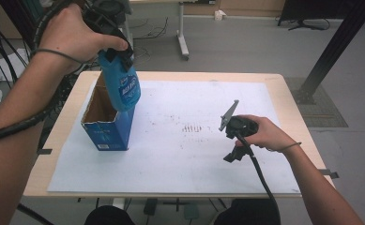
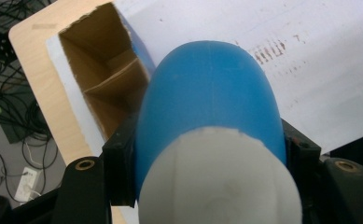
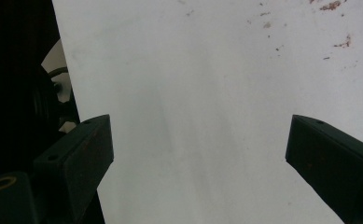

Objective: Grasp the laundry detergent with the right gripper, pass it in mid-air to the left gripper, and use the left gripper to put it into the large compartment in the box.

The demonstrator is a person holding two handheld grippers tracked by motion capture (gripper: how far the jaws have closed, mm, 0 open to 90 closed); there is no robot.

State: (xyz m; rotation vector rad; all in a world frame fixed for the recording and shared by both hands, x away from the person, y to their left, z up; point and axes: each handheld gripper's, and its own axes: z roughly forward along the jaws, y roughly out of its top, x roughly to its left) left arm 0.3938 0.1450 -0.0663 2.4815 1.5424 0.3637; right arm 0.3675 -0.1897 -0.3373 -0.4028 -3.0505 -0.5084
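A blue plastic bottle point(image 1: 123, 86) with a printed label hangs cap-up and slightly tilted, my left gripper point(image 1: 117, 52) shut on its upper part. Its lower end is at the open top of a blue cardboard box point(image 1: 106, 133) standing at the left of the table. In the left gripper view the bottle point(image 2: 207, 93) sits between both jaws of the left gripper point(image 2: 210, 158), its white end nearest the camera, and the box point(image 2: 100, 79) with an inner divider lies below. My right gripper point(image 1: 234, 154) is open, low over the white sheet at the right. In its own view the right gripper point(image 3: 202, 140) holds nothing.
A white sheet point(image 1: 194, 159) with brown smudges point(image 1: 192, 127) covers most of the wooden table point(image 1: 290, 108). Cables point(image 1: 2, 28) lie on the floor at the left. A white table leg point(image 1: 182, 33) and a black post point(image 1: 335, 47) stand beyond the table.
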